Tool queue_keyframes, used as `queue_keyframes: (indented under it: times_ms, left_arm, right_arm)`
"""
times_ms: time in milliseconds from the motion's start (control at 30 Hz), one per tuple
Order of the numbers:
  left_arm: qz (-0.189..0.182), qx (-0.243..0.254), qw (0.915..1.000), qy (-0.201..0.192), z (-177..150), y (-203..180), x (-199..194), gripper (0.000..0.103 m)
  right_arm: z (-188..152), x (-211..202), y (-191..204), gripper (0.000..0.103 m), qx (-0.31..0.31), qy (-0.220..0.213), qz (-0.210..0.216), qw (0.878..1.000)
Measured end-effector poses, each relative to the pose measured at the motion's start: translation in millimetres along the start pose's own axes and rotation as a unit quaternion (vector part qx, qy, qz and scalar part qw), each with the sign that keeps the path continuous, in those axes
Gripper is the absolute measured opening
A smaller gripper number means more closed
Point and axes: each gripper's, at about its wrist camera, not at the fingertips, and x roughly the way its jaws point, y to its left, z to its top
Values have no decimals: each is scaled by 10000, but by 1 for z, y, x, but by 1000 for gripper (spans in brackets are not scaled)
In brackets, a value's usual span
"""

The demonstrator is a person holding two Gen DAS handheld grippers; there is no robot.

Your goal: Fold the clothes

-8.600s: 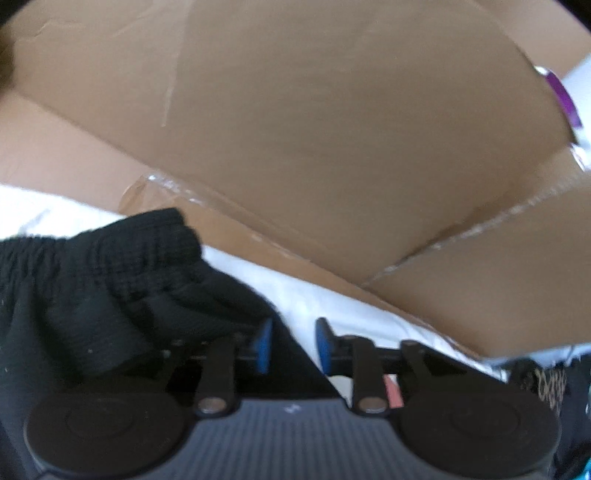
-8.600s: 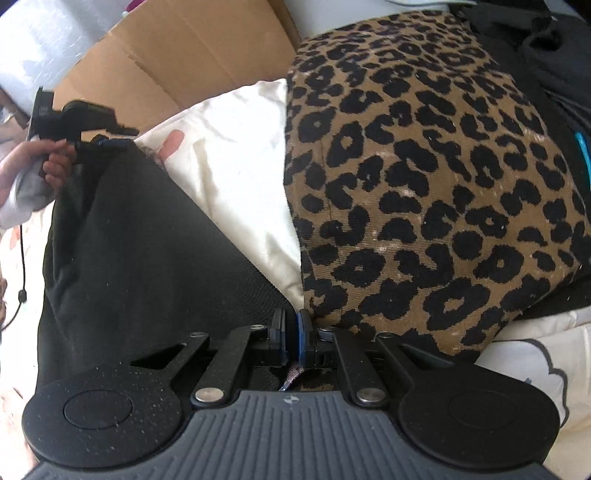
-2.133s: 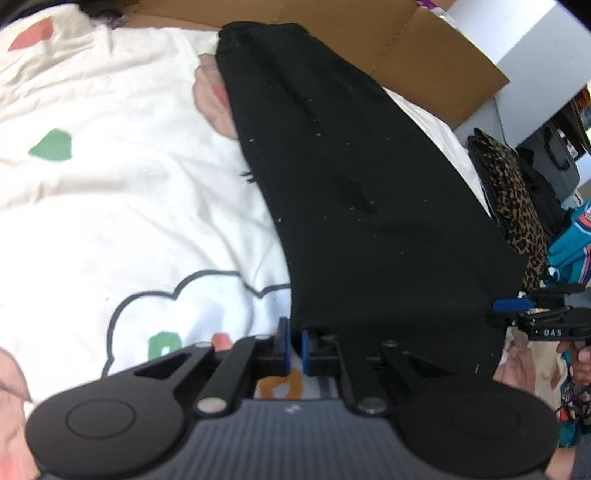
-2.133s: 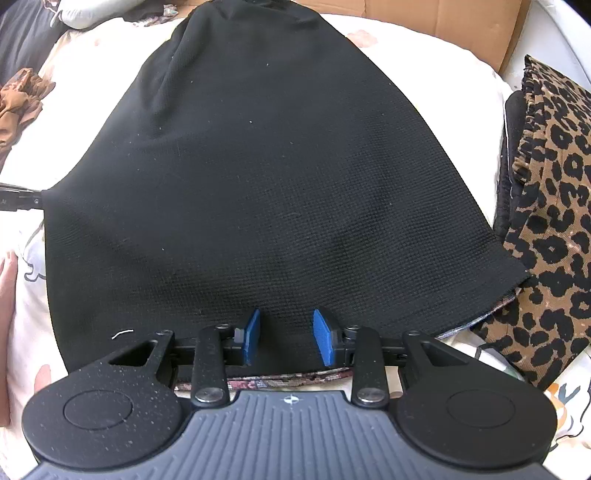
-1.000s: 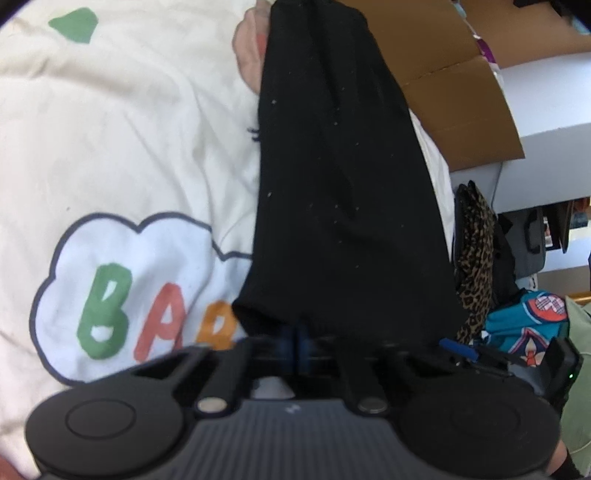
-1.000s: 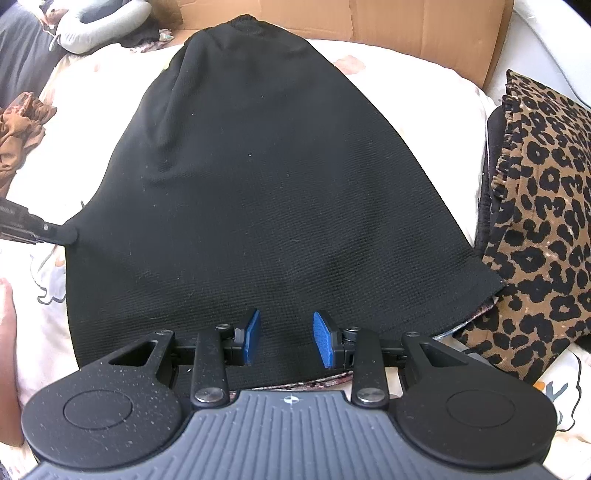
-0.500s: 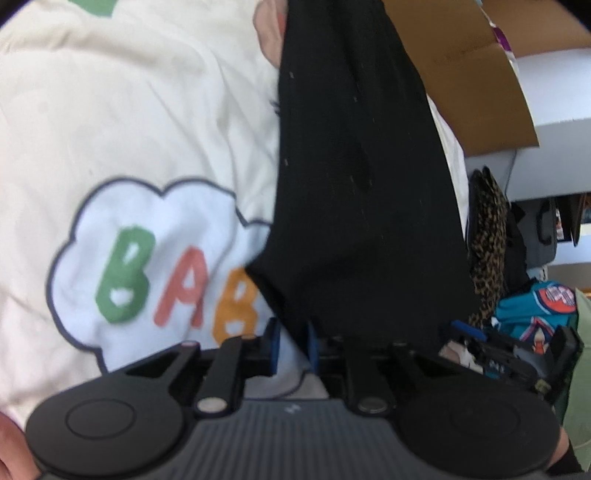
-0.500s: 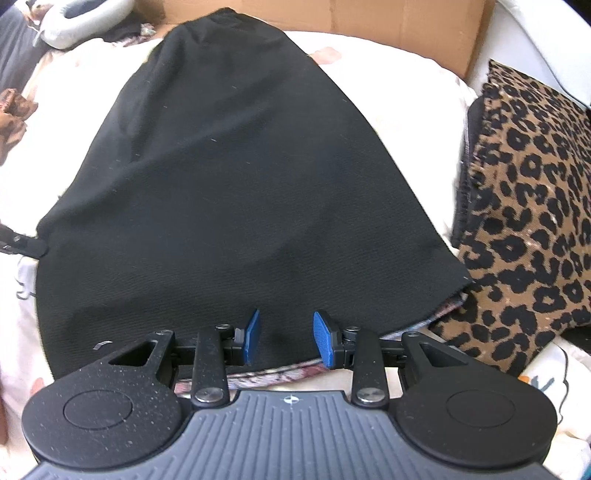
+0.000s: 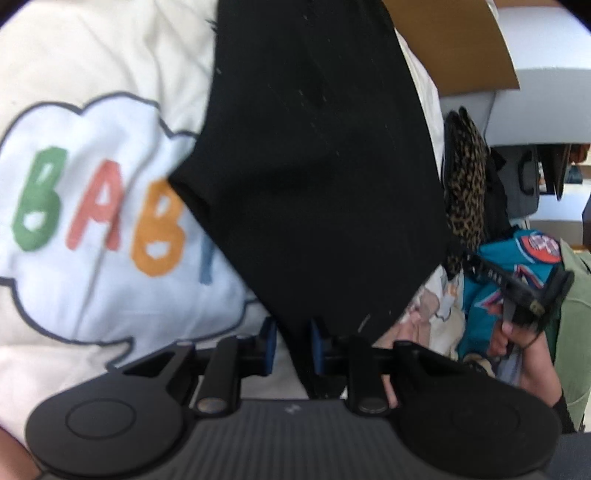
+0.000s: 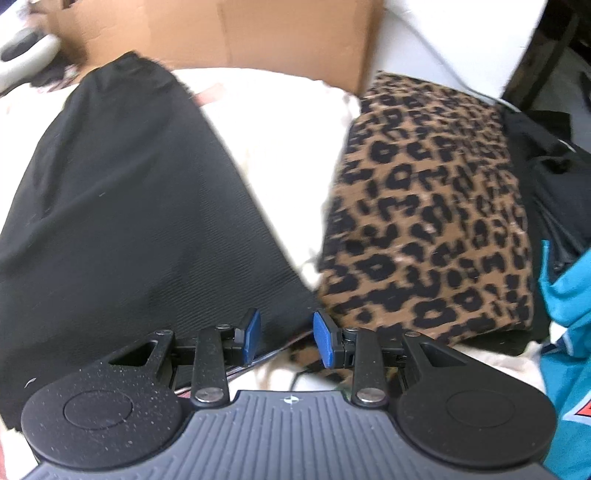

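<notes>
On the left, the left tool [image 9: 290, 345] has let go: half a second ago its pads stood close together at the hem of the black skirt [image 9: 314, 177], and a second ago they were pinched on it, while now they stand a moderate way apart with the cloth's corner hanging loose between them. Meanwhile the lifted left side of the skirt has swung over toward the right, so the "BABY" cloud print on the cream bedspread [image 9: 92, 206] shows nearly whole. I judge this to be the first lengthwise fold just laid down, with the next grasp not yet taken. In the right view the skirt [image 10: 129, 206] lies on the bed, waistband far, hem near. The right tool [image 10: 286, 341] is wide and empty as it was a second ago, but it has shifted rightward, so its pads now straddle the skirt's near right corner, just beside the folded leopard-print garment [image 10: 432, 229]. Count: one black skirt, one leopard garment, one teal garment [image 10: 569, 332] at the far right, one cardboard box [image 10: 229, 33] behind, two tools.
</notes>
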Motion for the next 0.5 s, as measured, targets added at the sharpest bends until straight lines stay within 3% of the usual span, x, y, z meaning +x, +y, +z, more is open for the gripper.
queue_keyframes:
  times_ms: [100, 167, 200, 233, 267, 333, 433, 500]
  left_arm:
    - [-42, 30, 9998, 169, -5, -1, 7, 18]
    - [-57, 100, 9996, 246, -8, -5, 11, 3]
    - [-57, 114, 9995, 273, -8, -6, 12, 4]
    - [-52, 112, 9995, 294, -8, -7, 13, 4]
    - [-44, 98, 9995, 305, -9, -7, 13, 3]
    - [-29, 80, 9994, 325, -10, -7, 14, 3]
    - [13, 109, 9992, 381, -10, -8, 16, 4]
    - [79, 80, 9990, 434, -10, -9, 19, 20]
  right_arm:
    - [2, 4, -9, 38, 126, -5, -8, 9999]
    - [4, 10, -11, 36, 165, 33, -7, 9999]
    - [5, 11, -12, 31, 170, 37, 22, 9998]
    - [5, 13, -11, 17, 136, 56, 51, 9999]
    - [5, 15, -11, 10, 102, 74, 79, 9999]
    - [4, 17, -8, 5, -2, 60, 34, 10000]
    - [4, 18, -8, 4, -28, 80, 12, 10000]
    - [4, 19, -9, 4, 13, 100, 13, 9999]
